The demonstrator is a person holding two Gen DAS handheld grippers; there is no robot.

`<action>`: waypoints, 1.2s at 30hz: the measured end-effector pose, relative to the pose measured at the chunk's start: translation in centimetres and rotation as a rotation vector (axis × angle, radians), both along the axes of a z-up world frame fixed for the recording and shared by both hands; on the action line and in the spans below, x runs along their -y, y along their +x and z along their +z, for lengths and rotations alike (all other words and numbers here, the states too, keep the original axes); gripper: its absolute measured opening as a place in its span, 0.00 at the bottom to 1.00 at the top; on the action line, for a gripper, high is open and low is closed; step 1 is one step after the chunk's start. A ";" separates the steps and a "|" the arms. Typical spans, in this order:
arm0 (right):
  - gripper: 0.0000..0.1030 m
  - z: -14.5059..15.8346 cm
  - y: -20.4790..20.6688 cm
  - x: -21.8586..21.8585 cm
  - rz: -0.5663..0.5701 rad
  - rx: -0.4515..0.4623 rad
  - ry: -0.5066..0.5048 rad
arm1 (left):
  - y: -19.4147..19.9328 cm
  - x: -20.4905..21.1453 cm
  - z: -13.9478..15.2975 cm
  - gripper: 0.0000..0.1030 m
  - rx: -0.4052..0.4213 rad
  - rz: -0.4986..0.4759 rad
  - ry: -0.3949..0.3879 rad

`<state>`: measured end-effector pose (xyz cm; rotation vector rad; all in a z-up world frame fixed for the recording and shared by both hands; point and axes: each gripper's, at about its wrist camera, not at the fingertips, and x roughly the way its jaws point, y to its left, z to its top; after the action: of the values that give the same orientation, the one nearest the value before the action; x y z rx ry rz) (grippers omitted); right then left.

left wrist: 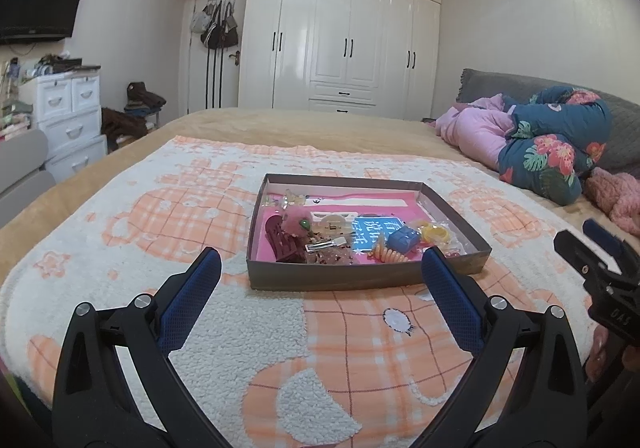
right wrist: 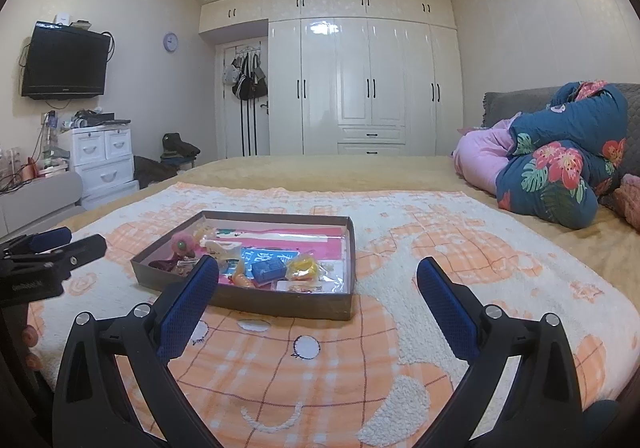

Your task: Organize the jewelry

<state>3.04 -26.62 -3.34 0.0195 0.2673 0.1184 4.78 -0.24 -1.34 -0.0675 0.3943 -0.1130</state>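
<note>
Left tool (left wrist: 320, 264) and right tool (right wrist: 318, 274): fingers spread apart, holding nothing, positioned above the blanket (left wrist: 120, 216) near the jewelry box (left wrist: 332, 276).

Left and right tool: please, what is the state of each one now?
Left tool: open, holding nothing, in front of the box.
Right tool: open, holding nothing.

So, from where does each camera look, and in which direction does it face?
Left wrist: sits on the left hand-held gripper, looks across the blanket at the box straight ahead; own open fingers show, with the right hand-held gripper at the right edge.
Right wrist: sits on the right hand-held gripper, faces the same way; the box lies left of centre.
Shared: box, bed, wardrobe.
</note>
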 end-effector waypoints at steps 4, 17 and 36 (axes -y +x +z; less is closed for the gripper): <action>0.94 -0.7 5.1 3.7 -0.098 -0.165 0.085 | 3.1 -3.3 -0.3 0.89 -0.108 0.030 -0.092; 0.95 -8.9 24.2 21.8 -0.550 -0.742 0.105 | 22.3 -21.6 -8.4 0.89 -0.555 0.488 -0.075; 0.95 -8.9 24.1 21.5 -0.554 -0.734 0.083 | 22.4 -21.0 -8.5 0.90 -0.556 0.501 -0.020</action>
<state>27.16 -48.15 -12.19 0.2201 0.9775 -0.4413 27.23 20.73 -9.82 -0.2167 0.9185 0.4064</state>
